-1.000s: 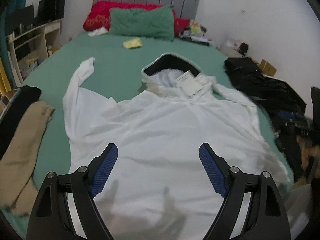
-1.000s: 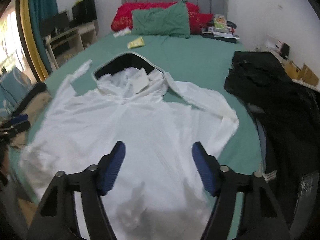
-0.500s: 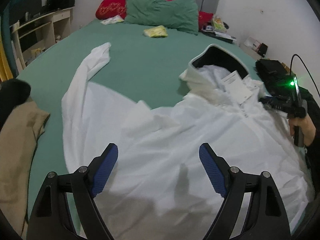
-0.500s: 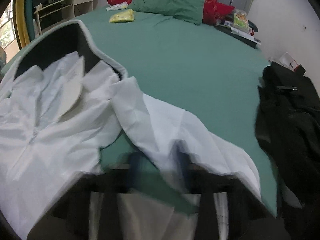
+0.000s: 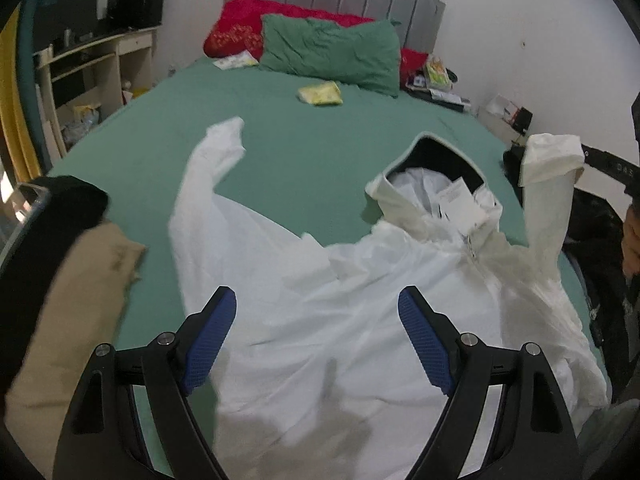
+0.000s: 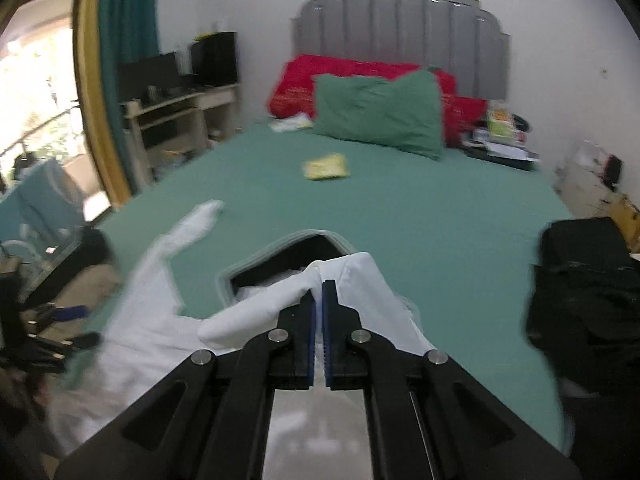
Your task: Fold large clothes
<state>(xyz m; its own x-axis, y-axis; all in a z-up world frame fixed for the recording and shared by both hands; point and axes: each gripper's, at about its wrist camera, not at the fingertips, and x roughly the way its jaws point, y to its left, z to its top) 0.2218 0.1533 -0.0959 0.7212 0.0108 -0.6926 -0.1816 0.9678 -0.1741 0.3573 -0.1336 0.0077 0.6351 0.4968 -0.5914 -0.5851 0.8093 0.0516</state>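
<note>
A white hooded jacket [image 5: 360,300] lies front-up on the green bed [image 5: 304,148], its dark-lined hood [image 5: 436,156] toward the pillows. My left gripper [image 5: 316,336] hovers open over the jacket's lower body with nothing between its blue pads. My right gripper [image 6: 320,300] is shut on the cuff of the jacket's right sleeve [image 6: 348,276], and cloth bulges on both sides of the closed pads. That sleeve [image 5: 548,184] stands lifted off the bed at the right of the left wrist view. The other sleeve [image 5: 212,160] lies stretched out flat toward the far left.
Tan and black garments [image 5: 68,280] lie at the bed's left edge. A pile of dark clothes [image 6: 584,292] covers the right edge. Green and red pillows [image 5: 328,44], a yellow packet [image 5: 320,94] and clutter sit near the headboard. A desk [image 6: 180,108] stands left of the bed.
My right gripper went from open over the jacket to shut on the right sleeve's cuff and lifted it off the bed. My left gripper shifted left over the jacket, still open.
</note>
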